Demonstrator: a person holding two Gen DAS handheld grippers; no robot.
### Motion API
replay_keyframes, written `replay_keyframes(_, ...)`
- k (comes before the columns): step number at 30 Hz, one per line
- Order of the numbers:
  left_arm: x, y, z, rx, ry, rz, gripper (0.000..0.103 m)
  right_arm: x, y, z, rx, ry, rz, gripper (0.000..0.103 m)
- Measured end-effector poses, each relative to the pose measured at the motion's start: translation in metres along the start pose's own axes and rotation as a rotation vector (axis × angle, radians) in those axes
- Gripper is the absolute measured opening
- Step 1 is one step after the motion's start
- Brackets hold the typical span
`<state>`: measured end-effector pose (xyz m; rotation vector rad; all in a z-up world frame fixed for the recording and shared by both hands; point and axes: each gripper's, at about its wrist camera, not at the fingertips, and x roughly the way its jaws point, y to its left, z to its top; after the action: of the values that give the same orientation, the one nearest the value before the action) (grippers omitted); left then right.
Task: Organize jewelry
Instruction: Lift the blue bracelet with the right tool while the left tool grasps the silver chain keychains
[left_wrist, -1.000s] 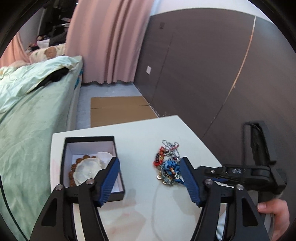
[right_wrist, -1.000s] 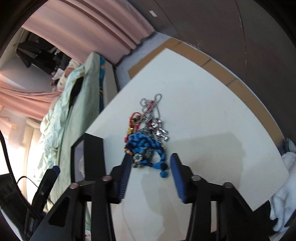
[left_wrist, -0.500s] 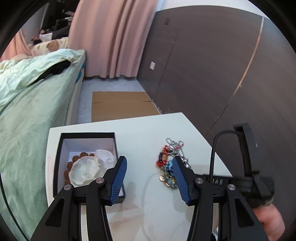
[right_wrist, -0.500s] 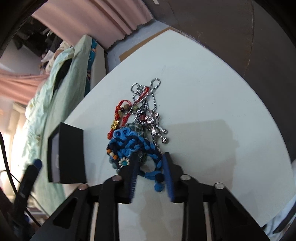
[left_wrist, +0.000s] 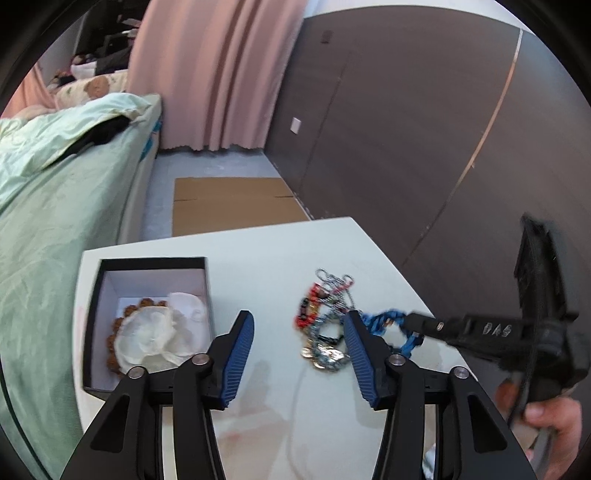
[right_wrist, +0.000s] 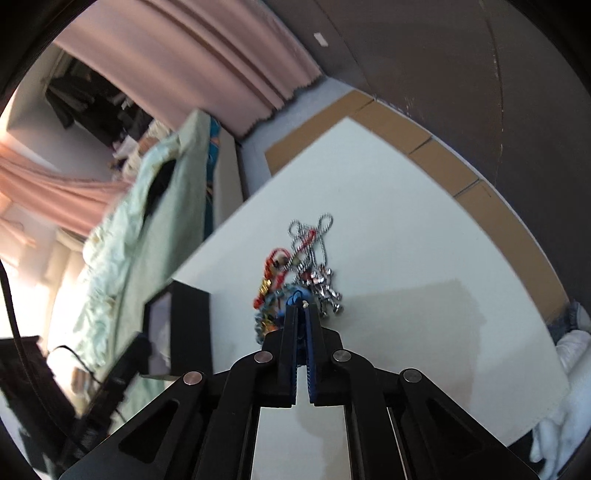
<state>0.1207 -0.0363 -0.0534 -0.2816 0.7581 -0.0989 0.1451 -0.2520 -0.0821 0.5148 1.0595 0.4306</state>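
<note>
While clamped nearly together on the blue braided bracelet (right_wrist: 297, 297), right gripper (right_wrist: 301, 314) reaching over the near edge of the white table (right_wrist: 424, 258), the cord pinched at the tips and raised at the near end of the jewelry pile (left_wrist: 325, 325). Left gripper (left_wrist: 299, 339) wide apart, holding nothing, hovering above the table just nearer than the pile. Left of the pile, well apart from it: black box (left_wrist: 92, 295), lid off, with a brown bead bracelet (left_wrist: 114, 332) and a white shell-like piece (left_wrist: 147, 338) inside. Within the pile, beyond the blue bracelet: red cord bracelet (left_wrist: 308, 306), silver ball chains (right_wrist: 314, 240), a silver figure charm (right_wrist: 327, 288). Farther than the pile, past the table's far edge: flat cardboard (left_wrist: 232, 203) on the floor, pink curtain (left_wrist: 221, 74), green bedding (left_wrist: 55, 184) off to the left.
</note>
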Motion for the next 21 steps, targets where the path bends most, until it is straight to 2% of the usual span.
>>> replay_keyframes(6, 0.017, -0.023, -0.013, 0.065, 0.048, -0.007, 0.046, -0.023, -0.007, 0.009, 0.055, -0.069, 0.03, 0.005)
replay_keyframes(8, 0.023, -0.029, -0.016, 0.082, 0.059, 0.001, 0.033, -0.027, -0.01, 0.01, 0.069, -0.075, 0.032, 0.005)
replay_keyframes(14, 0.045, -0.035, -0.026, 0.093, 0.082, 0.032, 0.024, -0.03, -0.012, 0.011, 0.091, -0.081, 0.044, 0.005)
replay_keyframes(21, 0.068, -0.033, -0.032, 0.091, 0.12, 0.075, 0.023, -0.027, -0.01, 0.012, 0.081, -0.077, 0.047, 0.005)
